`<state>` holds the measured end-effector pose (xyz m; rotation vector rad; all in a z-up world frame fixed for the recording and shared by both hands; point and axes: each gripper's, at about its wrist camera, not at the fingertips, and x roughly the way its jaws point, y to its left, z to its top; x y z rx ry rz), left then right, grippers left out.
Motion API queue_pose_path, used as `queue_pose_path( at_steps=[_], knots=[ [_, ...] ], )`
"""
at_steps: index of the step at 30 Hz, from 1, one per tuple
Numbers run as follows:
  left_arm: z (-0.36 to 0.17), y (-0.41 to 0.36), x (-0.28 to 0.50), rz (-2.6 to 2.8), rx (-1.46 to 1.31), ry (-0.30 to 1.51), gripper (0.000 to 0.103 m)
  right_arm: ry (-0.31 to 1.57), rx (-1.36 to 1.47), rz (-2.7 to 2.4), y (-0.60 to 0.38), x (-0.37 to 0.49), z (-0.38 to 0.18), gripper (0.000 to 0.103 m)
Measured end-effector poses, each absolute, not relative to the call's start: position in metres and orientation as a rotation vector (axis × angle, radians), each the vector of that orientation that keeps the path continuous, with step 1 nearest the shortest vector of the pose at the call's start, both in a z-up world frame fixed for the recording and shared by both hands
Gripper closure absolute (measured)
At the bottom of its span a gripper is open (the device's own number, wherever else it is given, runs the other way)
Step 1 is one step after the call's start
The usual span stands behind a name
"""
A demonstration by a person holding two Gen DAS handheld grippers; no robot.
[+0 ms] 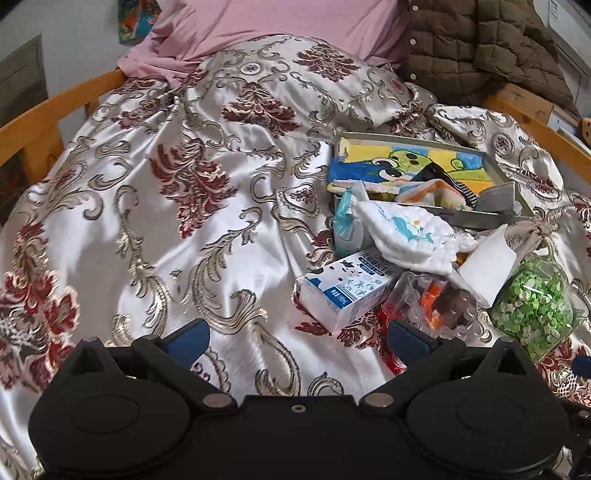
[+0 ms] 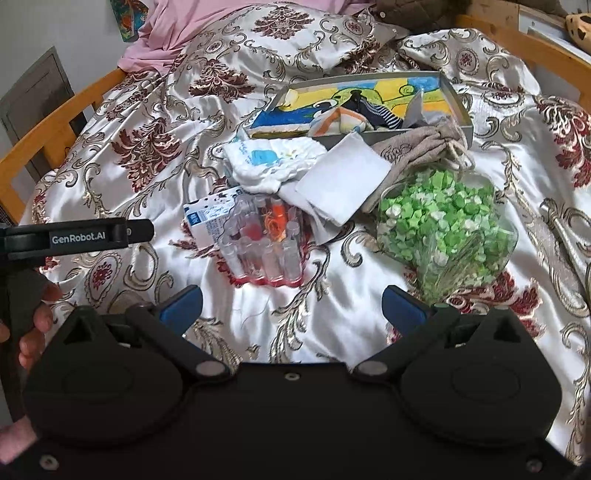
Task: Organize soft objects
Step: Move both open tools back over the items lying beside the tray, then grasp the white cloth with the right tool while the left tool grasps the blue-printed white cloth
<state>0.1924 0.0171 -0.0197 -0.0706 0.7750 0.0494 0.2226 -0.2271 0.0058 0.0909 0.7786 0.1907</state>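
A shallow grey tray (image 1: 524,199) (image 2: 463,110) with a cartoon-printed bottom lies on the bed and holds a striped sock (image 2: 384,114) and an orange-edged cloth (image 1: 432,192) (image 2: 343,122). In front of it lie a white quilted cloth with a blue print (image 1: 410,236) (image 2: 269,164), a white folded cloth (image 1: 487,266) (image 2: 343,184) and a beige drawstring pouch (image 1: 528,232) (image 2: 417,147). My left gripper (image 1: 299,338) hovers open over the bedspread, left of the pile. My right gripper (image 2: 291,306) is open and empty, just short of the pile.
A milk carton (image 1: 343,291) (image 2: 212,218), a clear pack of small bottles (image 1: 432,299) (image 2: 266,240) and a clear bag of green paper stars (image 1: 532,306) (image 2: 443,221) lie among the cloths. Wooden bed rails (image 1: 48,122) run along both sides. A pink sheet (image 1: 266,29) and brown quilted jacket (image 1: 487,48) lie beyond.
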Motion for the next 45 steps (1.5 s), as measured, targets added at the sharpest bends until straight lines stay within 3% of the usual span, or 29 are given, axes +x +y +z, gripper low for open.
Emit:
queue_pose_path(
  at_steps=[14, 29, 45],
  knots=[
    [-0.024, 0.007, 0.220, 0.019, 0.003, 0.743, 0.001, 0.685, 0.061, 0.168, -0.230, 0.252, 0.010, 0.001],
    [-0.032, 0.000, 0.251, -0.048, 0.036, 0.580, 0.001, 0.491, -0.130, 0.108, -0.218, 0.301, 0.007, 0.001],
    [-0.050, 0.009, 0.289, -0.202, -0.262, 0.612, 0.001, 0.442, -0.313, 0.111, -0.195, 0.334, -0.010, 0.001]
  ],
)
